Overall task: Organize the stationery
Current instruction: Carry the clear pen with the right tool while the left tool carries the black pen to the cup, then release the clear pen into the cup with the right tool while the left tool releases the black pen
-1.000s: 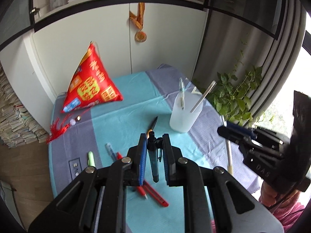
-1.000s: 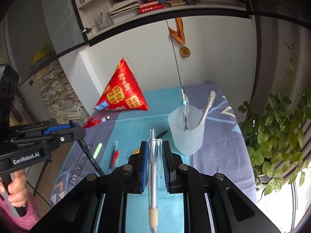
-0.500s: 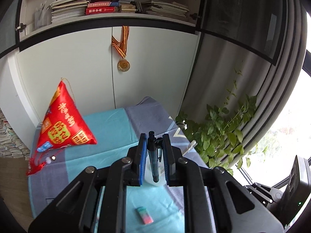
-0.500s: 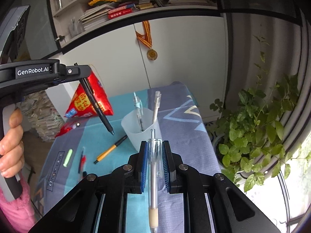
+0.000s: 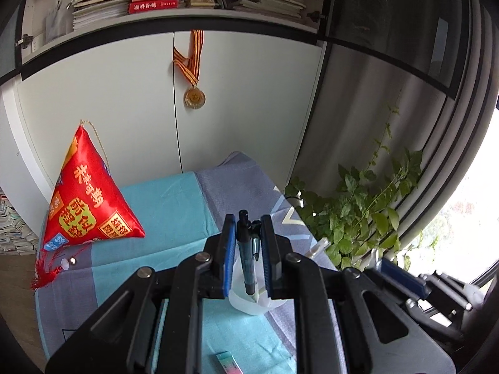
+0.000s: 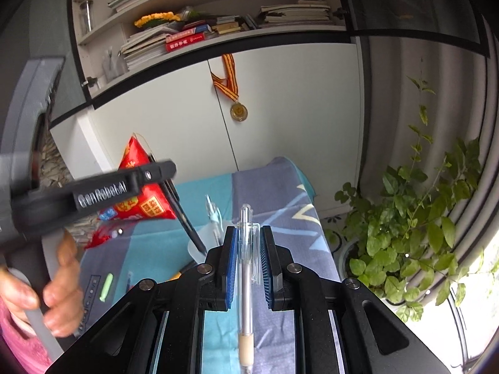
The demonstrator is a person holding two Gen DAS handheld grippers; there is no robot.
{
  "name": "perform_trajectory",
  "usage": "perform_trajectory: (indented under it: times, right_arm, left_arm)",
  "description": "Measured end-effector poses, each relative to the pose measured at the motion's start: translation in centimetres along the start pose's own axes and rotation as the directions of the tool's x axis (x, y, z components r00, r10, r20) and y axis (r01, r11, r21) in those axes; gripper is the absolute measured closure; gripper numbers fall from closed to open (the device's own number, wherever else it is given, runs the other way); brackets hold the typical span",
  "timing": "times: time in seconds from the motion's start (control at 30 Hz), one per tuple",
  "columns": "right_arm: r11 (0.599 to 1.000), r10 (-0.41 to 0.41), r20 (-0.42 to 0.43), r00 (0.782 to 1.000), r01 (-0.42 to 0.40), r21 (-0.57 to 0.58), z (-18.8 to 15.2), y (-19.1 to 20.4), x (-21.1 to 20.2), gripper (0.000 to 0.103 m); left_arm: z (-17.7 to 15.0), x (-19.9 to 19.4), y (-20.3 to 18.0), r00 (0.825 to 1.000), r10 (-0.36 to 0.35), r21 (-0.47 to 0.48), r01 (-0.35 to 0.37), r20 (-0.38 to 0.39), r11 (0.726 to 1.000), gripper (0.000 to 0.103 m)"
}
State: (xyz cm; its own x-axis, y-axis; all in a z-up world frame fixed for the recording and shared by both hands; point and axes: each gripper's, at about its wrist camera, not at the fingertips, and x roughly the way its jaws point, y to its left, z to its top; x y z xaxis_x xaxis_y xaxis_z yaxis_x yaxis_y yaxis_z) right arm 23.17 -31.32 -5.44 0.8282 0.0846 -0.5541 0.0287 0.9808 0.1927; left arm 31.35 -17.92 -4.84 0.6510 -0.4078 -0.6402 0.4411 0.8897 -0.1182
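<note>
Red and shiny, a pyramid-shaped pouch [image 5: 87, 205] sits at the far left of the table [image 5: 174, 205], which is covered in a blue and grey cloth. Near it in the right wrist view, a green highlighter [image 6: 106, 286] lies on the cloth. A hand [image 6: 46, 293] holds the left gripper [image 5: 246, 249], clenched on a dark pen [image 5: 246, 255] whose tip hangs over the rim of the white cup [image 6: 199, 243]. The cup stands mid-table and already holds a clear pen [image 6: 212, 215]. A small eraser [image 5: 229, 363] lies on the near cloth. The right gripper [image 6: 248, 261] is clenched on a clear pen with a tan grip [image 6: 246, 280], near the cup. At the far right, leafy green plants [image 6: 414, 218] grow beside the window.
</note>
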Motion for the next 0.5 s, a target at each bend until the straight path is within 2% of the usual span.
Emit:
perform_trajectory:
  times: [0.23, 0.4, 0.5]
  right_arm:
    - [1.000, 0.007, 0.003, 1.000, -0.007, -0.002, 0.2, 0.4, 0.2, 0.087]
    - [1.000, 0.001, 0.006, 1.000, -0.002, 0.010, 0.4, 0.2, 0.1, 0.087]
    - [1.000, -0.003, 0.013, 1.000, 0.003, 0.016, 0.7, 0.1, 0.1, 0.087]
  left_arm:
    - [-2.3, 2.9, 0.6, 0.995, 0.000, 0.001, 0.000, -0.103, 1.000, 0.089]
    - [-3.1, 3.2, 0.6, 0.992, -0.004, 0.001, 0.005, -0.127, 1.000, 0.088]
    - [-3.4, 2.2, 0.8, 0.994, -0.004, 0.002, 0.004, -0.108, 1.000, 0.071]
